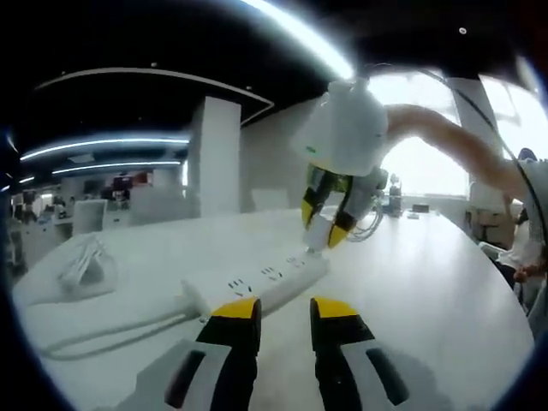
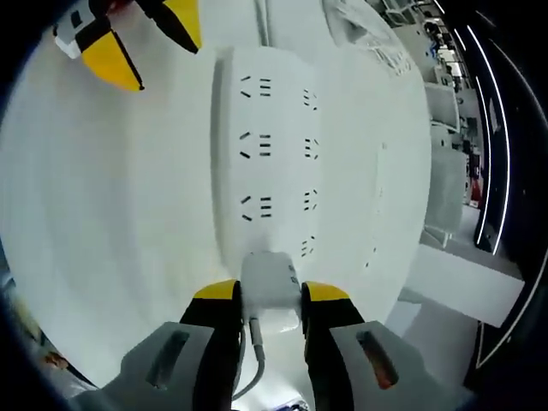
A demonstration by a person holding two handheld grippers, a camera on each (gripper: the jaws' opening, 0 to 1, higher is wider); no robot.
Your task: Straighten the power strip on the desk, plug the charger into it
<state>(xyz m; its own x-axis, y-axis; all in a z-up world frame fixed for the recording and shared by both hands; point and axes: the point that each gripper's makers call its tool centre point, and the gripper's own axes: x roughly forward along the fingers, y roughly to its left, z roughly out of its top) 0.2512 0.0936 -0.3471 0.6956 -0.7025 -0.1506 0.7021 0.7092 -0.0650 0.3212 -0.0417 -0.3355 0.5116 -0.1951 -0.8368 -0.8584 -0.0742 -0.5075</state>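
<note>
Basically no readable brand or label anywhere; power strip [image 1: 270,281] faces are plain white with dark socket slots only. In the left gripper view, going left to right: a loose white cable bundle [image 1: 81,265] lies on the white tabletop [image 1: 428,291], then the strip's cord [image 1: 111,330] curves in to the strip, which lies diagonally just ahead of the left hand-held gripper [image 1: 283,310]. Its yellow-tipped jaws stand narrowly apart, nothing between them. At the strip's far end the right hand-held gripper [image 1: 328,231] comes down from above, white housing, a person's arm [image 1: 454,141] behind it. Room: open office, white pillar, ceiling light strips, bright windows at right; distant desks are blurred.

In the right gripper view, the left hand-held gripper's yellow tips [image 2: 128,38] sit top left, beside the strip [image 2: 265,145]. The right hand-held gripper [image 2: 270,295] clamps the white charger [image 2: 271,287], which sits at the strip's near end; whether the prongs are in a socket is hidden. Charger cable [image 2: 253,360] drops between the jaws, cut off below.
</note>
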